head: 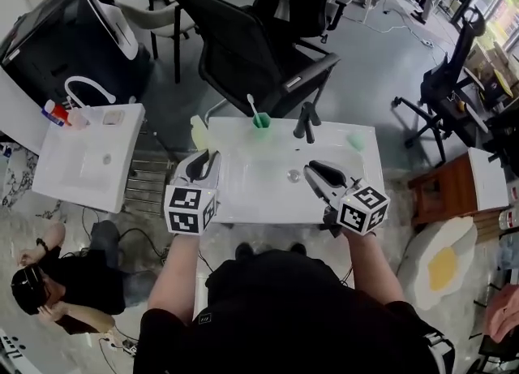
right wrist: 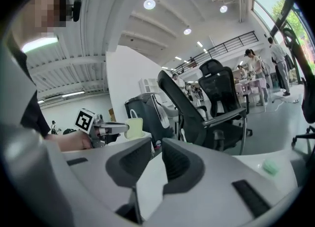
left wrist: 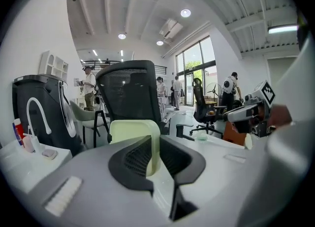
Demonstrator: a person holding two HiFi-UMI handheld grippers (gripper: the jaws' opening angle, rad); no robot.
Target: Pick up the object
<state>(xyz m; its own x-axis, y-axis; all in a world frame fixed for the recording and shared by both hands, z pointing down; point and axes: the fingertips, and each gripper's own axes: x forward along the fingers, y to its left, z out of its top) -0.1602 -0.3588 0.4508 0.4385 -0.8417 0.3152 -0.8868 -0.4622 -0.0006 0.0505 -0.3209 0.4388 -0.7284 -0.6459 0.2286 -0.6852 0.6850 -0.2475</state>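
Block [head: 199,131], pale yellow, flat with rounded corners, held upright at the far left corner of the white washbasin [head: 259,206]. What it is made of cannot be told

Left gripper [head: 202,153] is clamped on the block's lower part. In the left gripper view the block [left wrist: 134,135] stands between the two dark pads, which press on it from either side, and its top sticks out above the jaws. From the right gripper view the same block [right wrist: 134,127] shows side-on at the tip of the left gripper, seemingly just clear of the white surface under it

Right gripper [head: 315,171] hangs over the right half of the basin, near the drain [head: 293,175] and well apart from the block. Its jaws stand a narrow gap apart and grip nothing; only pale basin shows through the gap [right wrist: 156,157]

On the basin's back rim:
- green cup [head: 260,120] with a toothbrush standing in it, near the middle
- black tap [head: 306,121] just right of the cup
- small pale green piece [head: 357,140] at the far right corner

Around the basin:
- black office chair [head: 259,48] just behind it
- second white basin [head: 89,161] to the left, with an arched white tap [head: 83,88] and small items along its back edge
- person crouching [head: 49,283] on the floor at lower left
- low brown table [head: 446,190] to the right, and an egg-shaped rug [head: 442,263] on the floor near it
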